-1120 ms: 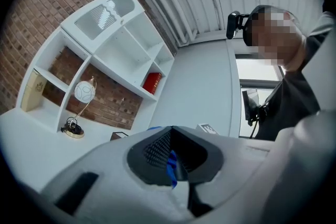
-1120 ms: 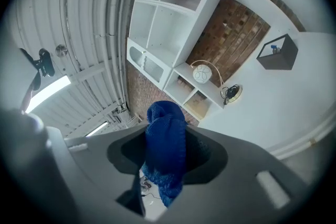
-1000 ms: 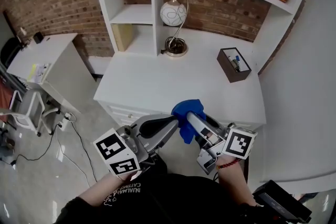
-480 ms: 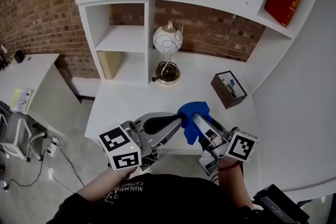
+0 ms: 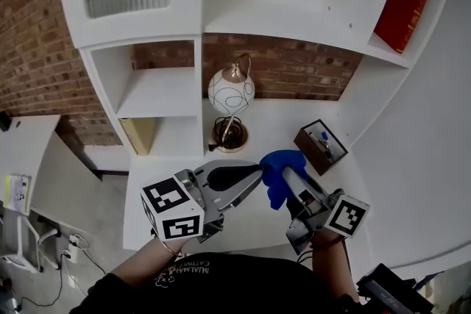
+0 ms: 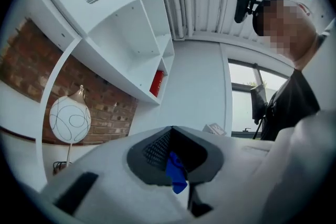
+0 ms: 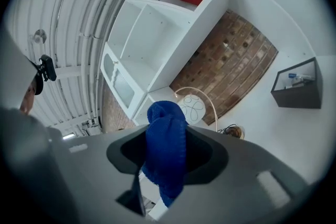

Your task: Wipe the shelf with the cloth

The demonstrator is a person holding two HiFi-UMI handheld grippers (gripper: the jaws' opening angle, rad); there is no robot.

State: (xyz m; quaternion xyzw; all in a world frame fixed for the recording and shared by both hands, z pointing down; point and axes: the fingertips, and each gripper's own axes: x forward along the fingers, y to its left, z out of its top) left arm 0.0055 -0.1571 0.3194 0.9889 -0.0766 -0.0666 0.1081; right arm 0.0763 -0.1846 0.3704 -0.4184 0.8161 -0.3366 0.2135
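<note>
Cloth [image 5: 280,165] clamped in left tongs [image 5: 257,172] and right tongs [image 5: 289,176], both tilted toward shelf [image 5: 159,90]

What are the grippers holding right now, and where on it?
Both hold the blue cloth. The right gripper clamps its bunched bulk; the left gripper pinches only a small edge of it.

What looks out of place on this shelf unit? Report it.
Nothing spilled, broken or askew: the globe lamp stands upright and the dark box sits flat. Only oddity: the blue cloth is bunched, pinched by the left tool and right tool.
</note>
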